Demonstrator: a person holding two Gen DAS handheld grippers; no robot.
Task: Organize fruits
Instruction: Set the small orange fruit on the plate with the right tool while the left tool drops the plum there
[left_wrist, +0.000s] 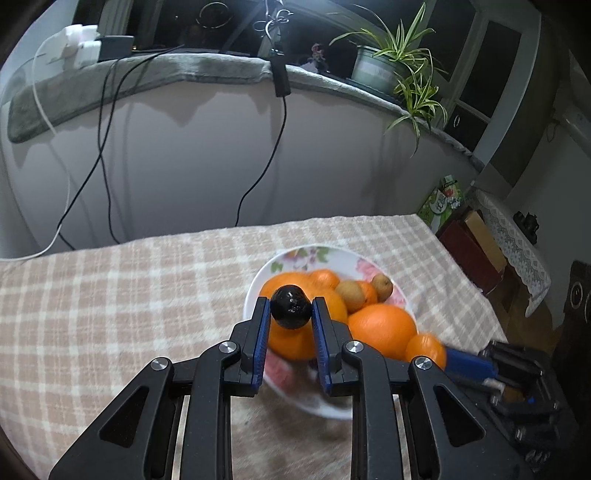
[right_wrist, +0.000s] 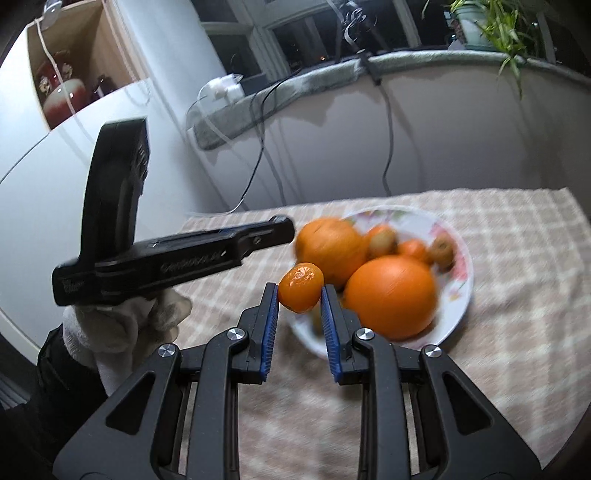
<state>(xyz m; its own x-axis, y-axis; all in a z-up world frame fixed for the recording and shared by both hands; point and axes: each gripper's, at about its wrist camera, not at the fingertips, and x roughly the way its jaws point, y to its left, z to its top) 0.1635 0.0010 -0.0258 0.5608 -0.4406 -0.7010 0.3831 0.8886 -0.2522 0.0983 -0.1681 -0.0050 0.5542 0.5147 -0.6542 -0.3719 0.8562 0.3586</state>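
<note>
Gripping a small orange fruit (right_wrist: 301, 287), long axis tilted.

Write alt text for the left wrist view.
The left tool pinches a small glossy black round fruit above a white floral plate of large oranges and small brown fruits, on a beige checked tablecloth. The right tool's blue finger holds a small orange fruit at lower right.

left wrist: rides left claw (left_wrist: 291, 308), looks down-forward, close over plate (left_wrist: 373, 264) | right wrist: rides right claw (right_wrist: 300, 291), same tilt, plate (right_wrist: 463, 258) ahead-right, left claw at its left | shared: plate, checked worktop (left_wrist: 129, 295), windowsill
</note>
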